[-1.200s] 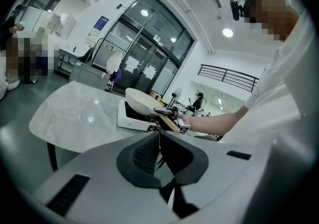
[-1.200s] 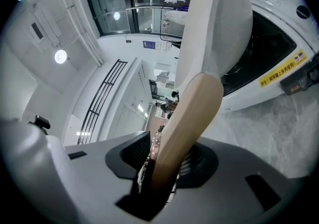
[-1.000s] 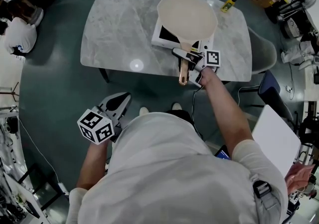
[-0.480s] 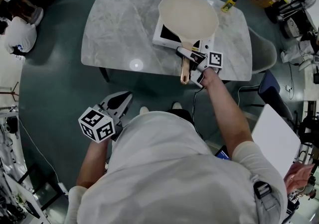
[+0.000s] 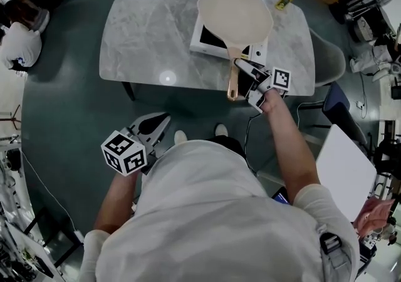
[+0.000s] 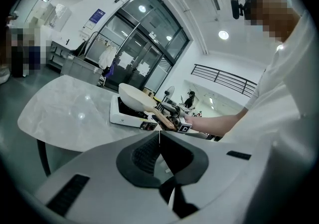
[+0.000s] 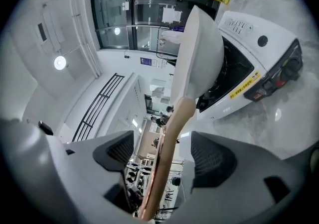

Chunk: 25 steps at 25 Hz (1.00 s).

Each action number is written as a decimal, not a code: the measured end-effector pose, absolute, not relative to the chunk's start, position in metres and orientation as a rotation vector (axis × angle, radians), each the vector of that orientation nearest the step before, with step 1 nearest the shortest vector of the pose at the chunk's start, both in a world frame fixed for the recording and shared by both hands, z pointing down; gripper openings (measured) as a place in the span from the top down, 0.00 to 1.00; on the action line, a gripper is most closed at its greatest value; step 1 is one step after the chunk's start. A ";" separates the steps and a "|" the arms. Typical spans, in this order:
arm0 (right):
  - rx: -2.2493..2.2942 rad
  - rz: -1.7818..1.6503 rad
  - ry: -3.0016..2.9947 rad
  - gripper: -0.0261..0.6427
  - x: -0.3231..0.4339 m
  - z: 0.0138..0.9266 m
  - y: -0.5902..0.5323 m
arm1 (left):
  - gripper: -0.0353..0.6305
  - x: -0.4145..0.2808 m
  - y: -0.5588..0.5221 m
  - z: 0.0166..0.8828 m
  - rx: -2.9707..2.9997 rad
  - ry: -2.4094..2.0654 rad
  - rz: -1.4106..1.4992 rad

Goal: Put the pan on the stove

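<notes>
A cream pan (image 5: pixel 235 14) sits on the white induction stove (image 5: pixel 207 39) on the marble table (image 5: pixel 150 30), its wooden handle (image 5: pixel 232 83) pointing toward me. My right gripper (image 5: pixel 244 80) is at the handle's end. In the right gripper view the handle (image 7: pixel 172 128) runs between the jaws, which have just been opening; neither pad touches it, and the pan (image 7: pixel 202 44) rests on the stove (image 7: pixel 259 54). My left gripper (image 5: pixel 152 127) hangs shut and empty below the table's near edge; the left gripper view shows its fingers (image 6: pixel 142 156) closed together.
A yellow bottle (image 5: pixel 286 0) lies at the table's far right corner. A grey chair (image 5: pixel 332 61) stands to the right of the table. A white board (image 5: pixel 344 171) leans at the right. People sit at the far left (image 5: pixel 19 30).
The right gripper's jaws have spread apart off the handle, and the gripper has drawn back to the right toward the handle's end. The pan stays on the stove. The left gripper has hardly moved.
</notes>
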State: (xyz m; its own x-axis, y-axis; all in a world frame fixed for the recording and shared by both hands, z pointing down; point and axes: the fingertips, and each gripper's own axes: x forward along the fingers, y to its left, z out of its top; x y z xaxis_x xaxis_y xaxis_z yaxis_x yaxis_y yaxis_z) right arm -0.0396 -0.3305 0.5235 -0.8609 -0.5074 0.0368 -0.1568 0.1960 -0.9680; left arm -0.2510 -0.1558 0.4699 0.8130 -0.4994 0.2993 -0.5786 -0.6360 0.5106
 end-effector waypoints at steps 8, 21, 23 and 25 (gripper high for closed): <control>-0.876 -1.606 2.198 0.50 0.013 0.508 -0.270 | 0.92 -0.225 -0.142 0.480 2.432 -0.626 0.189; -1.198 -1.512 2.506 0.95 0.017 0.526 -0.086 | 0.92 -0.140 -0.097 0.478 2.578 -0.432 0.352; -1.170 -1.491 2.563 0.95 0.011 0.523 -0.066 | 0.92 -0.125 -0.083 0.475 2.582 -0.413 0.368; -1.158 -1.454 2.640 0.95 0.010 0.519 -0.046 | 0.92 -0.109 -0.065 0.472 2.580 -0.394 0.374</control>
